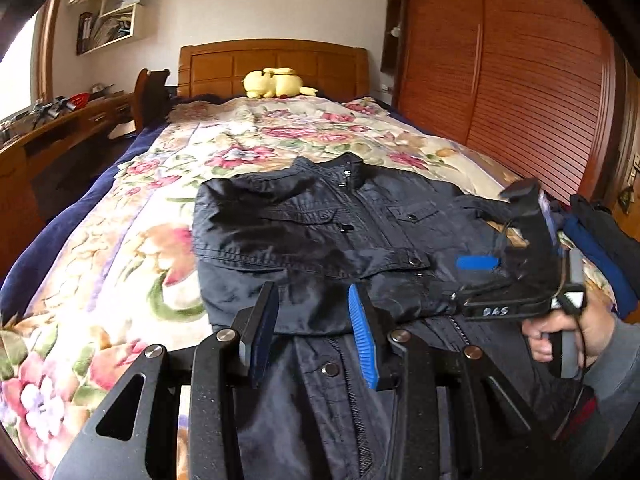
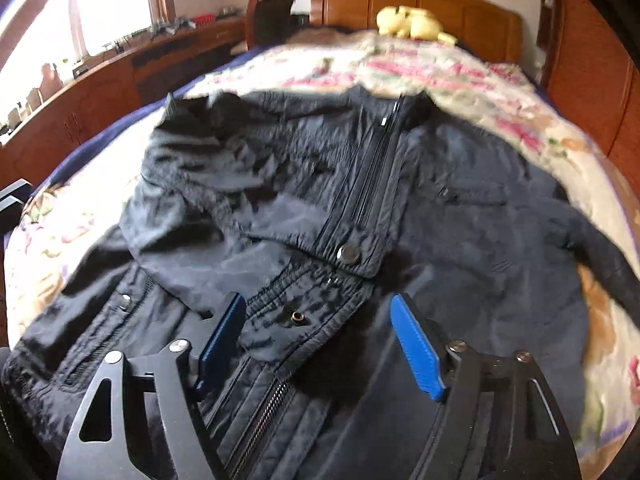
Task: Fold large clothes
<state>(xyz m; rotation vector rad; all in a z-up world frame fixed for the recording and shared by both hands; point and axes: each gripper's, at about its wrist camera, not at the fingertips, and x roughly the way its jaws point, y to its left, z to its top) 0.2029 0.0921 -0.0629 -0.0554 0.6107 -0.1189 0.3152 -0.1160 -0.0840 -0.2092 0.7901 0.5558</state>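
A dark navy jacket (image 1: pixel 320 232) lies face up on the floral bedspread (image 1: pixel 132 248), collar toward the headboard, its left sleeve folded across the chest. It also fills the right wrist view (image 2: pixel 320 208). My left gripper (image 1: pixel 316 300) is open and empty, just above the jacket's lower front. My right gripper (image 2: pixel 320 312) is open and empty over the folded sleeve's cuff (image 2: pixel 304 312). The right gripper also shows in the left wrist view (image 1: pixel 476 263), held by a hand at the jacket's right side.
A yellow plush toy (image 1: pixel 276 83) sits by the wooden headboard (image 1: pixel 272 60). A wooden wardrobe (image 1: pixel 512 80) stands to the right, a desk (image 1: pixel 60 128) with clutter to the left. More dark clothes (image 1: pixel 600 240) lie at the bed's right edge.
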